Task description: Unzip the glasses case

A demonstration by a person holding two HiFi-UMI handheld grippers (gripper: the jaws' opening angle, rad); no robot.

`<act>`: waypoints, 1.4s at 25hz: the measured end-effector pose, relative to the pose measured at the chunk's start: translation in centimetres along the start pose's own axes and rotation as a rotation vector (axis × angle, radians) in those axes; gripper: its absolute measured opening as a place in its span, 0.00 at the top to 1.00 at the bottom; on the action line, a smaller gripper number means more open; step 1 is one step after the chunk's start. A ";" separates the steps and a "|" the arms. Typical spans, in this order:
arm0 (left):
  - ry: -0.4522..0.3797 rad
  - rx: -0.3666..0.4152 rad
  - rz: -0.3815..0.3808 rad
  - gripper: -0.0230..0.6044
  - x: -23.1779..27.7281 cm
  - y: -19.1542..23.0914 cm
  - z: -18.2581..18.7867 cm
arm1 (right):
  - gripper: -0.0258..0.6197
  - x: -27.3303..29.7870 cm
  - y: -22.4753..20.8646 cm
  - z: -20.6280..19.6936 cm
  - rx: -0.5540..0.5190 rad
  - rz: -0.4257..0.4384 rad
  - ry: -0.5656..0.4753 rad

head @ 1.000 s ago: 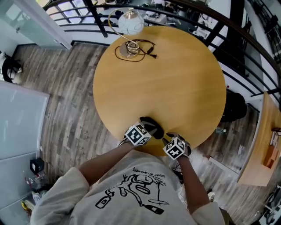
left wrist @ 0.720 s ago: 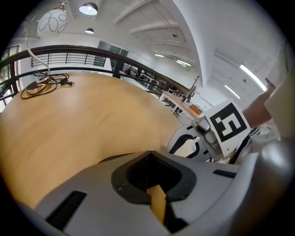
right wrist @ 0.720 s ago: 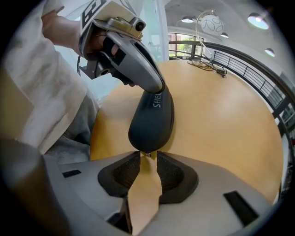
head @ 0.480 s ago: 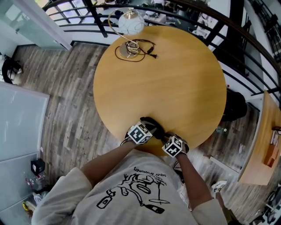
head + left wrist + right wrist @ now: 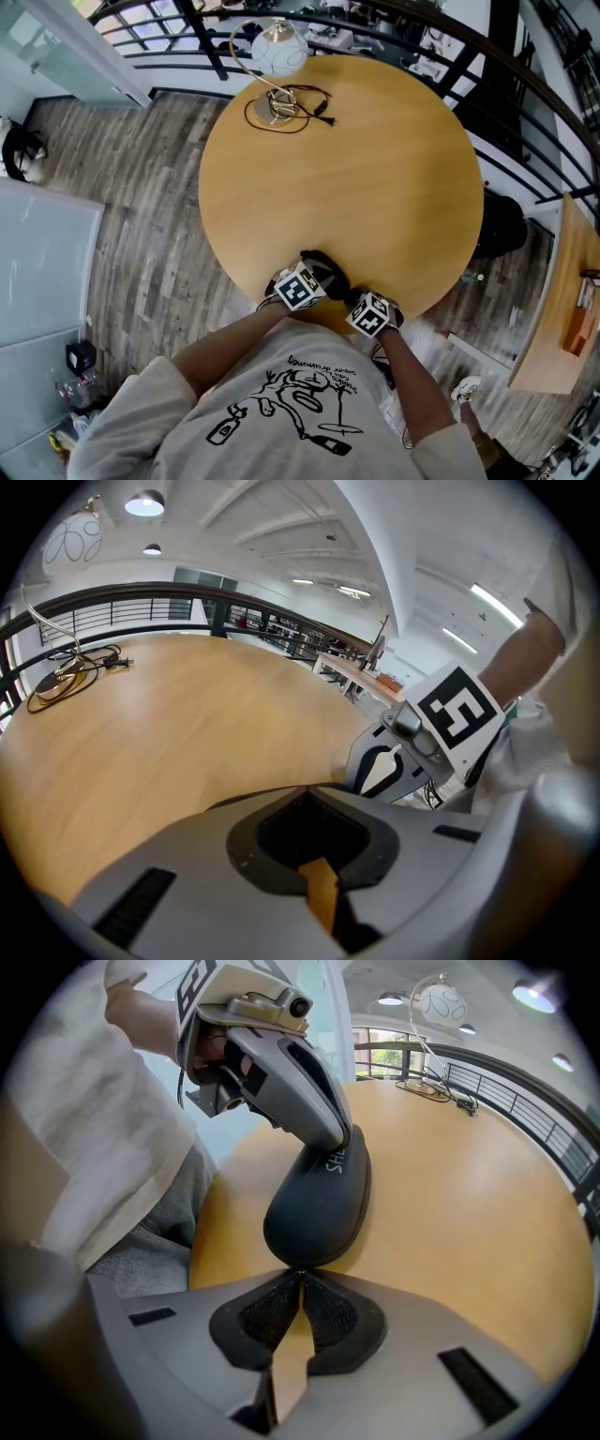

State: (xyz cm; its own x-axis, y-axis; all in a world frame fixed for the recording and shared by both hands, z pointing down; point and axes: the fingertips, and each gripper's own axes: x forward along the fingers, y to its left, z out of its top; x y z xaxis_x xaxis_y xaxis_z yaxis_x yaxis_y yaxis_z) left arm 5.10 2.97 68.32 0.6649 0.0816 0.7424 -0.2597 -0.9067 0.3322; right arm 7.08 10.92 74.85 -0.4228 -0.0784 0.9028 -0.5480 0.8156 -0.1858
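Lying at the 6 o'clock edge of the round wooden table (image 5: pixel 375 169), the black oval fabric glasses case (image 5: pixel 319 1204) shows no gap, so by my reading the unzipping has barely begun. The left gripper (image 5: pixel 339 1138) is clamped on its 12 o'clock end. The right gripper (image 5: pixel 300 1274) is pressed together at its 6 o'clock tip, probably on the zipper pull, which is too small to confirm. A white globe lamp (image 5: pixel 279 47) and black cable (image 5: pixel 305 98) sit well apart at 11 o'clock, obstructing nothing.
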 end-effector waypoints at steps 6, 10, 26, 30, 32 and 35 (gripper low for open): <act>0.008 0.037 -0.003 0.95 0.0 0.0 -0.2 | 0.92 0.0 -0.5 -0.1 -0.032 -0.019 0.015; -0.002 0.049 -0.005 0.95 0.2 0.0 0.1 | 0.92 -0.3 -1.3 -0.1 -0.061 -0.052 0.030; 0.022 0.001 -0.023 0.95 0.2 0.0 -0.6 | 0.92 -0.2 -4.2 1.1 -0.287 -0.095 0.111; 0.017 -0.007 -0.028 0.95 0.2 0.1 -0.5 | 0.92 -0.1 -4.7 1.5 -0.327 -0.103 0.129; 0.020 -0.015 -0.036 0.95 -0.1 -0.1 -0.3 | 0.92 0.0 -4.7 1.5 -0.334 -0.106 0.133; 0.020 -0.047 -0.045 0.95 -0.3 -0.2 -0.4 | 0.92 -0.1 -4.5 1.3 -0.277 -0.099 0.121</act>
State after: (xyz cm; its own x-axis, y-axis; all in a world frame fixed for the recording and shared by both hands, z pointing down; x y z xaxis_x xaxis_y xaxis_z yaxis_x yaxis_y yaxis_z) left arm 4.70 3.25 68.27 0.6628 0.1307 0.7373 -0.2626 -0.8815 0.3923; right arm 8.64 6.49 75.03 -0.2797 -0.1098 0.9538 -0.3580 0.9337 0.0026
